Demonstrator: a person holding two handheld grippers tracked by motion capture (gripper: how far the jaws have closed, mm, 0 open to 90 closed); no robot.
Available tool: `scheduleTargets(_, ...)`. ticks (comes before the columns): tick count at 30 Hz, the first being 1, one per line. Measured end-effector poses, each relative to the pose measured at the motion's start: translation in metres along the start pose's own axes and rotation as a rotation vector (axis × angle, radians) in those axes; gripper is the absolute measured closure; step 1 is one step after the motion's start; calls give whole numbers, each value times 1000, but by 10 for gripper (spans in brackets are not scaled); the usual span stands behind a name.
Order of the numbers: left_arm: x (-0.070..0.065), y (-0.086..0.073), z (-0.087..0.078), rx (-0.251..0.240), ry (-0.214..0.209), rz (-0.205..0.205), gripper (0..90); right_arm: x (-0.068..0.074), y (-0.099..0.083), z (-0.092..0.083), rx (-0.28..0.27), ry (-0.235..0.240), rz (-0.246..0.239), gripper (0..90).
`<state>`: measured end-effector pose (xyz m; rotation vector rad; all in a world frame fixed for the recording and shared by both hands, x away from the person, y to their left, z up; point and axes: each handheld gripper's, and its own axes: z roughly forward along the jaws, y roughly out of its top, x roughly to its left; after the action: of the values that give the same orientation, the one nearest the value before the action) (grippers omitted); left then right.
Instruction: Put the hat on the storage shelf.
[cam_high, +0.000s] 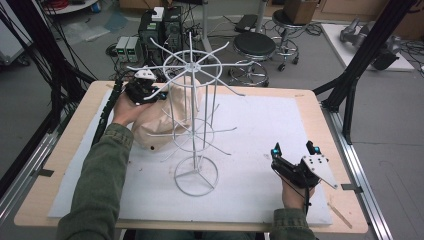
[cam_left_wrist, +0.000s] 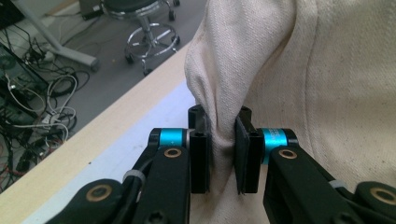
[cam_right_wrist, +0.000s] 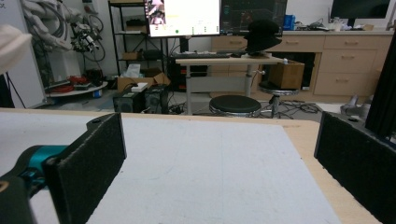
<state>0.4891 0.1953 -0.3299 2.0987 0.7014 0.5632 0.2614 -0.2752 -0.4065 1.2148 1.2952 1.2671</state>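
Right tongs (cam_high: 295, 149) nearest, spread apart, low over table (cam_high: 260, 130); left tongs (cam_left_wrist: 223, 135) clamped on fold of cream cloth hat (cam_left_wrist: 299, 70) beside white wire rack (cam_high: 195, 125)

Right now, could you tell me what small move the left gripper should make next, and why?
Probably lift the cream cap a little higher, toward an arm of the white wire rack. The left gripper is shut on a fold of its cloth, and the cap hangs beside the rack, not yet hooked on.
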Motion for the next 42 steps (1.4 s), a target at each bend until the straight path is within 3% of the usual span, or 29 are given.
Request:
scheduleTargets(11, 4, -5, -53, -155, 72, -41, 783, 1, 0, 0, -1, 4, -6, 13)
scheduleTargets(15, 7, -8, -74, -218, 98, -74, 782, 3, 0, 0, -3, 7, -1, 13)
scheduleTargets(21, 13, -15, -101, -269, 178, -87, 778, 4, 0, 0, -2, 12, -6, 13)
scheduleTargets(27, 23, -25, -124, -358, 209, -138, 777, 5, 0, 0, -1, 15, -3, 13)
scheduleTargets(36, 22, -26, -157, -483, 204, -152, 777, 7, 0, 0, -5, 15, -12, 13)
scheduleTargets(42, 20, -27, -176, -604, 143, -172, 777, 7, 0, 0, -3, 20, -11, 13)
